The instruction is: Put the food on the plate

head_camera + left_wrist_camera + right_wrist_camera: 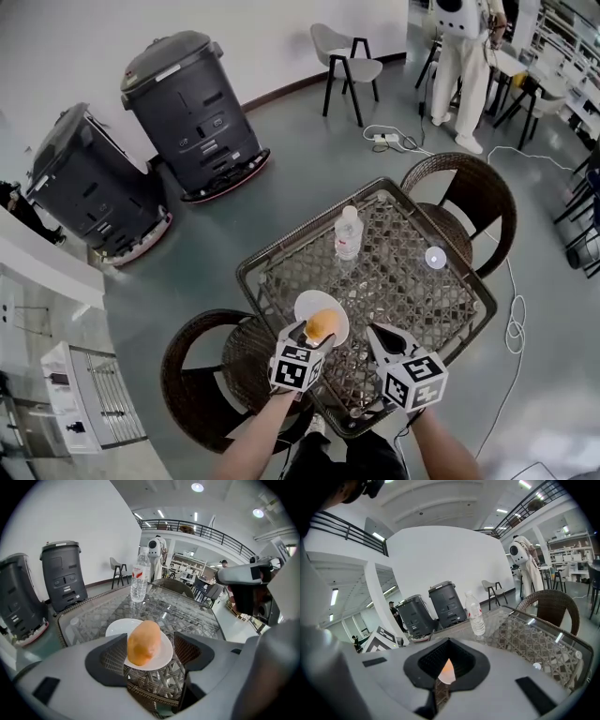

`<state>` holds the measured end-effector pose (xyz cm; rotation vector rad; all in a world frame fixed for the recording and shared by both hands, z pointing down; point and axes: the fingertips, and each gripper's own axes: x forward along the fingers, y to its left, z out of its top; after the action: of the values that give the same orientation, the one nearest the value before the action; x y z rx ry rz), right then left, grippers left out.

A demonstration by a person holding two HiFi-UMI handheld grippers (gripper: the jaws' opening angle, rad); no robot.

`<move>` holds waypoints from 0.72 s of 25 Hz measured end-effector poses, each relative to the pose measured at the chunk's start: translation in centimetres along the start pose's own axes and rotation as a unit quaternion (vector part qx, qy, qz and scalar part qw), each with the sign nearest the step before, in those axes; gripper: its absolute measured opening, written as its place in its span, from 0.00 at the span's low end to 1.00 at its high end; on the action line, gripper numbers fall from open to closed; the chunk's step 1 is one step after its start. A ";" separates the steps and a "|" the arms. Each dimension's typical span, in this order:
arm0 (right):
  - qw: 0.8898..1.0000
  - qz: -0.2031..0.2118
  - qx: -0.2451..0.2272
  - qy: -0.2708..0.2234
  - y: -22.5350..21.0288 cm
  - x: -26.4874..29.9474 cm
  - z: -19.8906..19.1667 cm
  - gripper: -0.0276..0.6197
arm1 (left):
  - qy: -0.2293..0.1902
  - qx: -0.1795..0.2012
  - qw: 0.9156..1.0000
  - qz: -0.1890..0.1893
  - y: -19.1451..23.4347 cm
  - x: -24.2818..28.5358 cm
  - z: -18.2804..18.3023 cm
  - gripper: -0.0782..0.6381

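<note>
Hiding most of the food (446, 672), the right tongs (448, 660) sit closed.

One table (469, 314) held one plate (306, 304), one piece of food (321, 324), one water bottle (348, 234) and one small white disc (436, 257). Around it were two wicker chairs (478, 192) (202, 361), two dark wheeled machines (192, 112) (89, 183), one white chair (345, 61) and one standing person (464, 56). Two grippers were in view, the left gripper (312, 337) and the right gripper (386, 336).
</note>
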<state>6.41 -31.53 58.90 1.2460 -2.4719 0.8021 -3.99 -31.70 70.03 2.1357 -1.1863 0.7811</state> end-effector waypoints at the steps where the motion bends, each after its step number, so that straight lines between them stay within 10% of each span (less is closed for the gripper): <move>1: 1.000 -0.001 -0.001 -0.002 0.2 -0.2 0.2 0.05 | -0.007 0.001 1.000 -0.003 -0.4 -0.6 0.3 0.55; 18: 0.997 0.005 -0.034 -0.067 5.5 -5.2 4.6 0.05 | -0.184 0.040 0.981 -0.054 -7.6 -14.3 8.3 0.12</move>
<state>5.20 -28.21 50.81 1.3035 -2.5896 0.6493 -1.80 -26.53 52.76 2.4613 -1.2217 0.4020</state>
